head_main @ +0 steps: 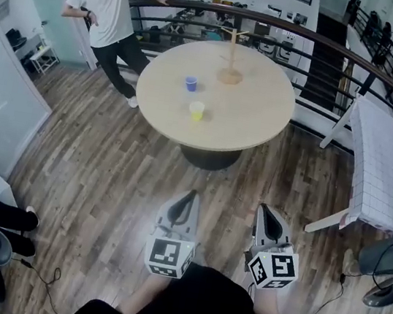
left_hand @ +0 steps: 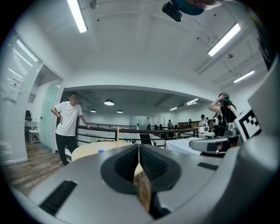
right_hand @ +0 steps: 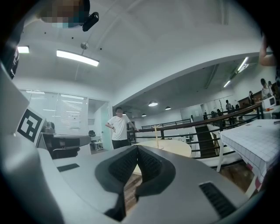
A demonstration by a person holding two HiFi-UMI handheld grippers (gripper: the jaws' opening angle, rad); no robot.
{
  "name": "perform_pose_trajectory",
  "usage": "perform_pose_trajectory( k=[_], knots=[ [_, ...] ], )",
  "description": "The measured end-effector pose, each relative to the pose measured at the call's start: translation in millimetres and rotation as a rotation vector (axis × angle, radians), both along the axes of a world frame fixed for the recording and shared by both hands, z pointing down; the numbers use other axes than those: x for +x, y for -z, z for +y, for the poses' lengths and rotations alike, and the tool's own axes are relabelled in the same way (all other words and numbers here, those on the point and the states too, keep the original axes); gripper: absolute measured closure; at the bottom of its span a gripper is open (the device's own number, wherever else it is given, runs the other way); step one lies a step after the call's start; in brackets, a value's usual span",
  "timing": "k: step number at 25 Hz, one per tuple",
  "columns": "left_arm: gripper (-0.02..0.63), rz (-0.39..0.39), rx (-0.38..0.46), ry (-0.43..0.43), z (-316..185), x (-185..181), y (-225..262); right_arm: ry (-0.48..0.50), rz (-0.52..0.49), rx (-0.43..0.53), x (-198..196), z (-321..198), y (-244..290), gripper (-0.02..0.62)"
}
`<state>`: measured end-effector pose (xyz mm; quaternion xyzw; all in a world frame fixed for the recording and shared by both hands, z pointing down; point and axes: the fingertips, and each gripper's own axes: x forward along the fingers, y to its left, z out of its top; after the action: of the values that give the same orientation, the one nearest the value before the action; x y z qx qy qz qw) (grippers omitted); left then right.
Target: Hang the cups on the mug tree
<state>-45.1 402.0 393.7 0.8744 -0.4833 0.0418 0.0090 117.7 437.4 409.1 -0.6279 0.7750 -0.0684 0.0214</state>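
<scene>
A round light-wood table [head_main: 253,125] stands ahead across the floor. On it are a blue cup [head_main: 190,83], a yellow cup [head_main: 196,110] nearer me, and a wooden mug tree [head_main: 232,60] at the far side with bare pegs. My left gripper [head_main: 189,197] and right gripper [head_main: 270,212] are held low over the floor, well short of the table, both shut and empty. In the left gripper view the blue cup [left_hand: 100,151] and the tree [left_hand: 117,133] show far off beyond the left gripper [left_hand: 138,146]. The right gripper [right_hand: 137,147] faces the tree [right_hand: 155,136].
A person [head_main: 110,9] stands at the back left beside the railing [head_main: 359,64]. A table under a white cloth [head_main: 386,171] stands at right, an office chair [head_main: 389,268] near it. Another seated person's legs [head_main: 2,218] and cables lie at left on the wooden floor.
</scene>
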Motion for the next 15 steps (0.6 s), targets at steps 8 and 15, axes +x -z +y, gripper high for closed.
perform_pose_trajectory(
  k=[8,15],
  knots=[
    [0.593,-0.004,-0.034,0.051,-30,-16,-15,0.041,-0.029,-0.033,-10,-36,-20,0.586],
    [0.592,0.03,-0.109,0.056,-131,-17,-53,0.04,-0.004,-0.073,-9,-127,-44,0.586]
  ],
)
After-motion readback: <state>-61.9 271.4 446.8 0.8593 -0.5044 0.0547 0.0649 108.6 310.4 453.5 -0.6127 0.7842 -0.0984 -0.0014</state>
